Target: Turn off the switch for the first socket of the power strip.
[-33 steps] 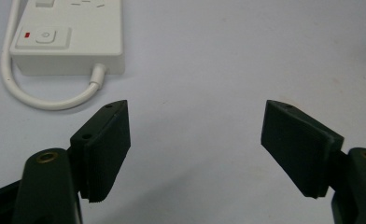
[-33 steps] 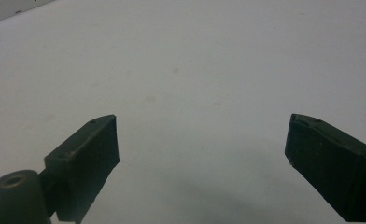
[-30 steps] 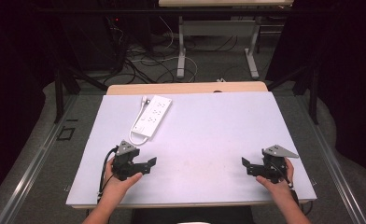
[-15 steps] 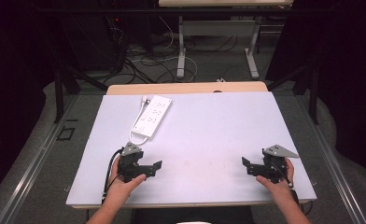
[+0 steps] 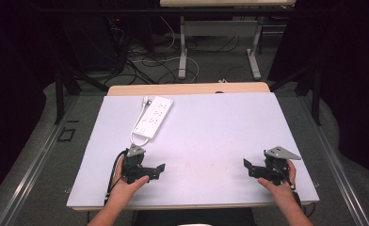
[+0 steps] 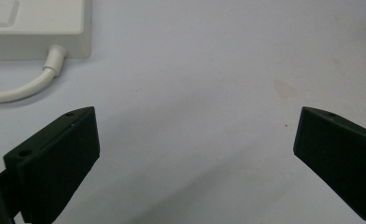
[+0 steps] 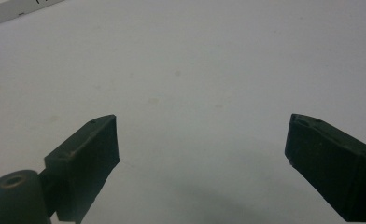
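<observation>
white power strip lay on the desk, far left.
its cord looped near the left gripper, whose jaws had just been opening, empty; right gripper rested low, jaws wide, empty.

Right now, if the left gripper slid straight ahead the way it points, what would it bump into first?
Probably nothing: the open left gripper points across bare white table; the white plastic power strip lies off to the side.

Bright tabletop, dark surroundings, soft shadows
</observation>
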Demonstrator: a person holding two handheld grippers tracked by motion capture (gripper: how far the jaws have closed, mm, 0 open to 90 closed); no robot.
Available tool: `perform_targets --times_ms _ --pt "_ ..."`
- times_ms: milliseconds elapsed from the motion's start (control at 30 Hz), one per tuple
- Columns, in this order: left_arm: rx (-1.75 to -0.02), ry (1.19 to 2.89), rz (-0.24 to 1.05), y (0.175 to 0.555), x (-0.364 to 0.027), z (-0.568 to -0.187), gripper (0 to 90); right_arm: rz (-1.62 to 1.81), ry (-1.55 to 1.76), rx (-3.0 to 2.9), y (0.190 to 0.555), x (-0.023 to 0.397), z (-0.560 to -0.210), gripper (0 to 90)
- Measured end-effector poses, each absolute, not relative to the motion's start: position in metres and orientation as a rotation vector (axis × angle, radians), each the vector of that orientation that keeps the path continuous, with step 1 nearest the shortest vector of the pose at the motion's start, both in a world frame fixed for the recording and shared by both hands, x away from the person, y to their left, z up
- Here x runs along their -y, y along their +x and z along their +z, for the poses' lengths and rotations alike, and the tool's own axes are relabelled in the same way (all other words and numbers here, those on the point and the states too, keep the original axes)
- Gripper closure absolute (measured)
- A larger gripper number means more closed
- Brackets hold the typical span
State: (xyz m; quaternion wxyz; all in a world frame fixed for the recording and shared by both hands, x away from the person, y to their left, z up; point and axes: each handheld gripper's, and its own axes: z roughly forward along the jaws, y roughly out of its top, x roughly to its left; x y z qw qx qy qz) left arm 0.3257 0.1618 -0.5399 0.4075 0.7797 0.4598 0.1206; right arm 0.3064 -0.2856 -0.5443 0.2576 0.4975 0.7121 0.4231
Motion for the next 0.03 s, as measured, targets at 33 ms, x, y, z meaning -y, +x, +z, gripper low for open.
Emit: perform_targets --times_ms 33 --pt "-1.163 1.961 0.304 0.3252 -0.1617 -0.5396 0.4 1.156 1.361 -1.927 0.3052 0.2851 -0.5437 9.3"
